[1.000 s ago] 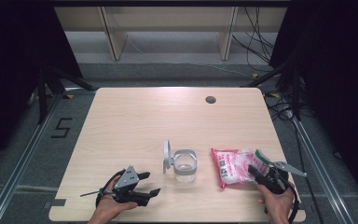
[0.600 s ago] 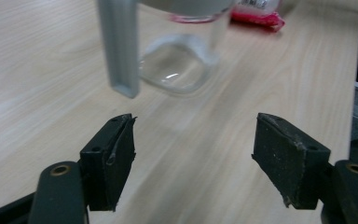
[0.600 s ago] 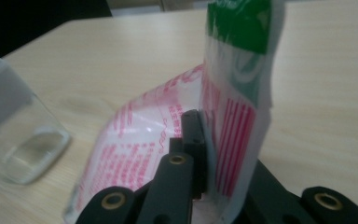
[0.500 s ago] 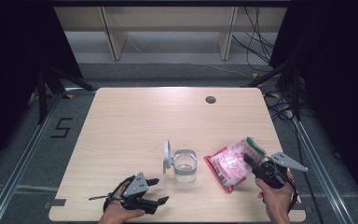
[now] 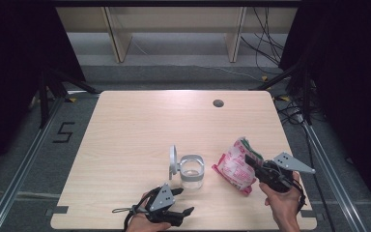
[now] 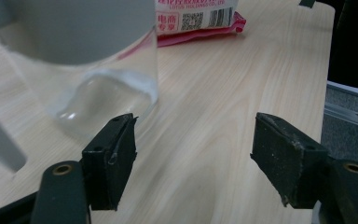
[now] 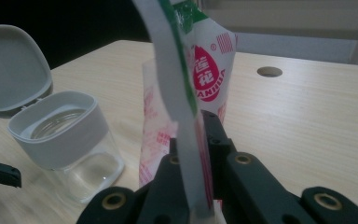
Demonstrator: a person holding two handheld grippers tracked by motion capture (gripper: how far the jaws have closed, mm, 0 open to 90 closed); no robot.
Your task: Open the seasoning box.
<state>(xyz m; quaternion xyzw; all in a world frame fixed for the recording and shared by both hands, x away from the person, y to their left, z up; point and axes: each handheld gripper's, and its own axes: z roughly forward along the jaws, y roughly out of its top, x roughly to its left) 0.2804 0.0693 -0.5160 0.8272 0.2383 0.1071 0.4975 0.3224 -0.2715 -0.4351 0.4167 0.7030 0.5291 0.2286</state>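
One pink bag [image 5: 235,166] sits lower right of the high view, tilted up off the table [image 5: 140,125], its edge pinched tight in the right gripper [image 5: 254,166]; in the right gripper view the bag [image 7: 200,79] stands upright between the closed jaws. Just left of it, apart, is the clear jar [image 5: 192,172] with its lid [image 5: 173,159] flipped open. Left gripper [image 5: 182,200] lies low at the bottom edge, jaws wide, nothing between them, jar [image 6: 81,70] just ahead at upper left. Upper half of the table is bare wood, one hole [image 5: 218,103] near the far edge.
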